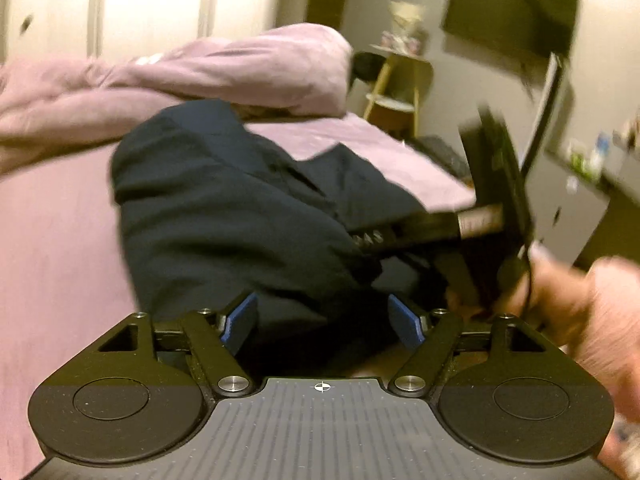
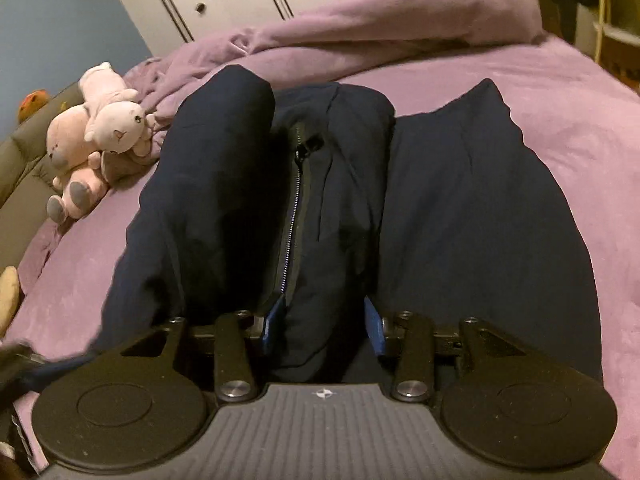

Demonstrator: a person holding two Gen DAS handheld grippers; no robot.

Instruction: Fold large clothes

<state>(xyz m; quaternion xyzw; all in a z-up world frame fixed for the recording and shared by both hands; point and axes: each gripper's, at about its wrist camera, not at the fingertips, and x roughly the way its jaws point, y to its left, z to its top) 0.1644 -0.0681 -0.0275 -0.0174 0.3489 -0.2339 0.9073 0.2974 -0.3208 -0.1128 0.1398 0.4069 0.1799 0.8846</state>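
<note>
Lilac bedsheet (image 2: 540, 128) carries the dark navy zip-front jacket (image 2: 460, 208), sleeves folded in. Left tongs (image 1: 322, 322) gape wide over its hem, empty. Right tongs (image 2: 324, 326) pinch a narrow ridge by the zipper; better to gather both layers squarely before folding upward.

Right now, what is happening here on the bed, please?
A person with a gripper in each hand is folding a dark navy zip jacket on a purple bed. The right gripper has a bunched fold of the jacket between its fingers. The left gripper is open above the fabric. The jacket is partly folded, with its sleeves turned in.
</note>
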